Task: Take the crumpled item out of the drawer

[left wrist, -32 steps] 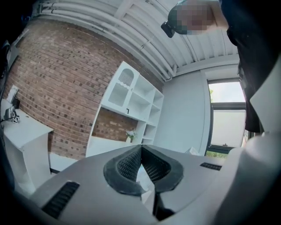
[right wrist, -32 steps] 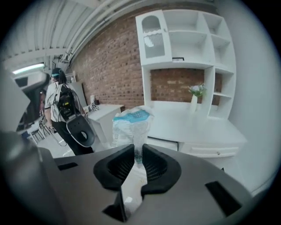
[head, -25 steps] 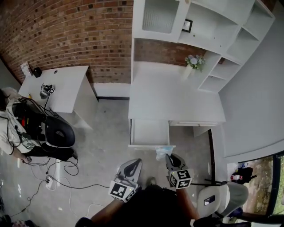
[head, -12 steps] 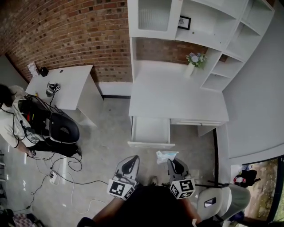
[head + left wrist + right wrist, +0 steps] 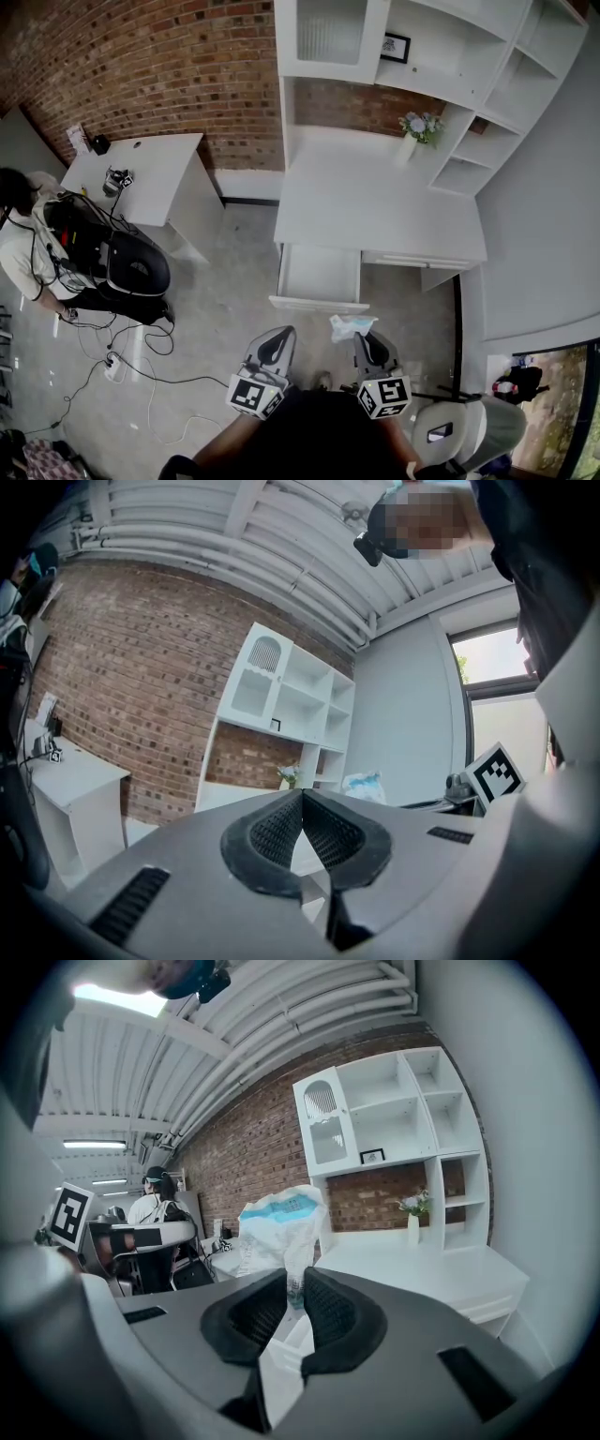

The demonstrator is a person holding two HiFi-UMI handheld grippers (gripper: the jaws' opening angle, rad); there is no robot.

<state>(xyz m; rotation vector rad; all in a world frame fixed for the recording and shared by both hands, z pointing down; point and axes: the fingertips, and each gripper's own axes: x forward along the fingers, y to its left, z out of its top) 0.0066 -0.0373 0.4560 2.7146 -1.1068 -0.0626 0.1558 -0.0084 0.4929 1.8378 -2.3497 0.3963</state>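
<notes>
Clamping a low fold of the crumpled white-and-blue plastic packet [image 5: 279, 1224], the right claw [image 5: 294, 1286] has its black ribbed pads pressed together on the thin film, and the bulk of the packet puffs up above the tips. A second ago the packet sat right against the front lip of the open white drawer [image 5: 317, 302], near its right corner. Now it hangs in the air just clear of that lip — carried a little higher and back toward the person, over the grey floor rather than over the drawer. The grip itself looks unchanged.

Seen from the head view, the right claw [image 5: 361, 336] holds the packet [image 5: 352, 326] out in front of the person's body. The left claw [image 5: 279, 337] sits level just beside it. Its pads are closed tip to tip on nothing [image 5: 302, 801], and it has drifted only slightly.

Beyond both claws, the drawer stands pulled out from under the white desk [image 5: 375, 211], and its inside shows only bare white. Farther back are the white shelf unit and a small vase of flowers [image 5: 419, 127] against the brick wall.

As a judgement, the taking-out is done — the packet is free of the drawer and securely pinched. What remains, if anything, is setting it down; the film is light and slippery, so a loosened pinch could let it fall.
</notes>
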